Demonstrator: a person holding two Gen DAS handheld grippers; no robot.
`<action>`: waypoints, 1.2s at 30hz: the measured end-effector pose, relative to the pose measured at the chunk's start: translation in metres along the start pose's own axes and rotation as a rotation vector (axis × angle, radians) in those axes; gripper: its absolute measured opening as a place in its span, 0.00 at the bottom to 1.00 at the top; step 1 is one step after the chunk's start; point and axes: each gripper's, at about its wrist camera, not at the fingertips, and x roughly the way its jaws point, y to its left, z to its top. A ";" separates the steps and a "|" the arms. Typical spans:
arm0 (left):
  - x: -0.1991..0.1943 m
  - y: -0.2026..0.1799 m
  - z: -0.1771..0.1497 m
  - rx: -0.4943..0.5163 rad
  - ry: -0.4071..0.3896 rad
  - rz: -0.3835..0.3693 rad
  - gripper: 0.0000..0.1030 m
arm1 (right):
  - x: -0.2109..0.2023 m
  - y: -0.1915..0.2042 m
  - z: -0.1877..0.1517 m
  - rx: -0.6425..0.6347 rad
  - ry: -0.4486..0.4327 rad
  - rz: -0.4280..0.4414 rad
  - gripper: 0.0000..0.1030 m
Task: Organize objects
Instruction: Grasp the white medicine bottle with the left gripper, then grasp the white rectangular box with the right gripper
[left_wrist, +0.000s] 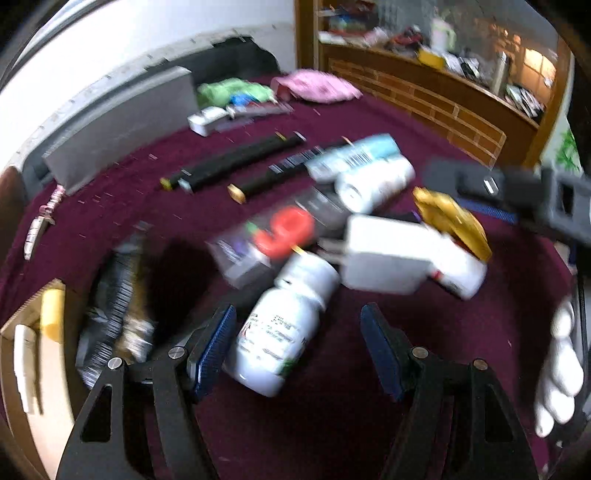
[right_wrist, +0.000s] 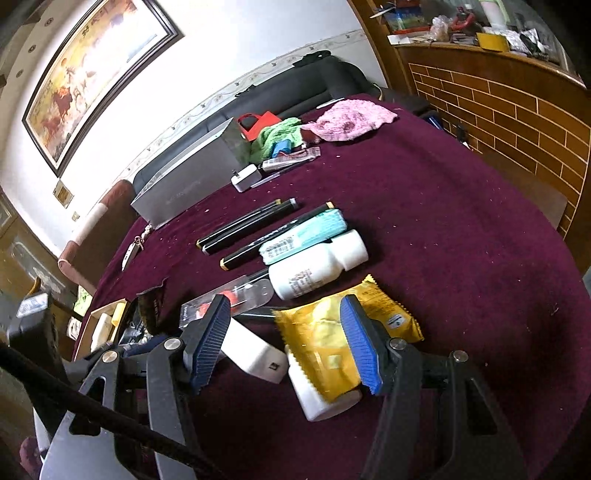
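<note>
On the maroon tablecloth (left_wrist: 369, 424) lies a heap of small items. In the blurred left wrist view my left gripper (left_wrist: 295, 350) stands open around a white pill bottle (left_wrist: 280, 325) lying on its side; the left pad is next to it, the right pad apart. My right gripper (right_wrist: 284, 343) is open over a white adapter block (right_wrist: 255, 354), a yellow snack packet (right_wrist: 325, 332) and a white bottle (right_wrist: 321, 395) under the packet. Behind them lie a red item in clear packaging (right_wrist: 229, 295), another white bottle (right_wrist: 317, 269), a teal packet (right_wrist: 303, 236) and black markers (right_wrist: 247, 225).
A grey box (right_wrist: 184, 177) stands at the back left, with a small white box (right_wrist: 243, 177), green cloth (right_wrist: 277, 133) and pink cloth (right_wrist: 351, 118) beyond. A cardboard box (right_wrist: 103, 325) and dark packets (left_wrist: 114, 314) sit at the left edge. A brick-patterned counter (right_wrist: 517, 110) stands right.
</note>
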 end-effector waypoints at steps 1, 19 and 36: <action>-0.001 -0.004 -0.004 0.001 0.017 -0.031 0.53 | 0.000 -0.002 0.000 0.004 -0.002 0.000 0.59; 0.003 -0.014 -0.006 -0.104 -0.026 -0.023 0.42 | -0.002 -0.013 0.000 0.040 -0.018 -0.019 0.61; -0.027 0.005 -0.038 -0.260 -0.070 -0.083 0.28 | -0.001 -0.005 -0.003 -0.013 -0.022 -0.012 0.62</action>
